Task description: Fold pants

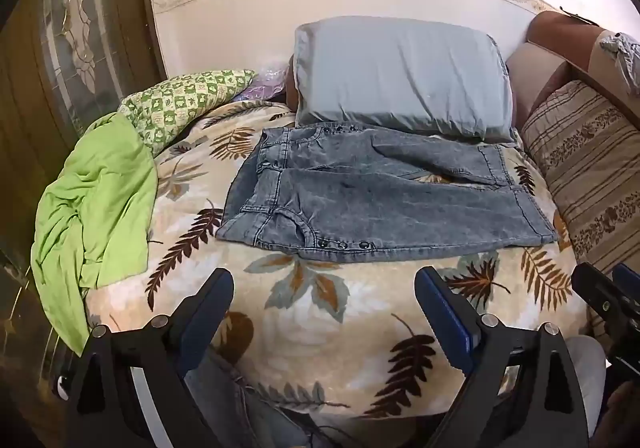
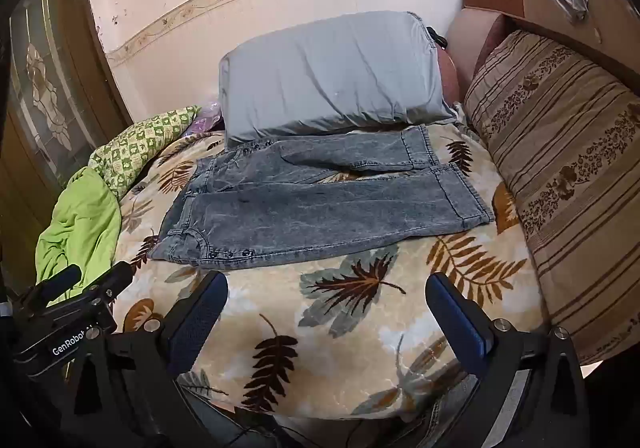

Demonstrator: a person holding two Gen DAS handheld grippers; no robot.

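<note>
A pair of grey-blue denim pants (image 1: pixel 376 196) is being shown laid flat across the leaf-patterned blanket (image 1: pixel 328 312) of a bed, with the waistband turned to the left and the two leg hems to the right; the far leg is being seen lying just apart from the near one, a sliver of blanket showing between them. Three dark snaps are being shown along the near edge by the waist. The far side of the pants is being met by a pale blue pillow (image 1: pixel 400 76), which is being propped against the wall. At the left, a bright green cloth (image 1: pixel 92 200) is being seen bunched on the blanket's edge, well apart from the pants, with a green-checked cushion (image 1: pixel 180 100) just beyond it. At the right, a striped, flower-banded cushion (image 2: pixel 560 168) is being shown leaning near the hems. The left gripper (image 1: pixel 324 304) is being held above the near part of the blanket, its blue-padded fingers (image 1: pixel 440 304) spread wide with nothing between them and clear of the denim. The right gripper (image 2: pixel 326 304) is likewise being held over the near blanket with its fingers (image 2: pixel 200 312) parted and holding nothing, near the pants but not touching them.
</note>
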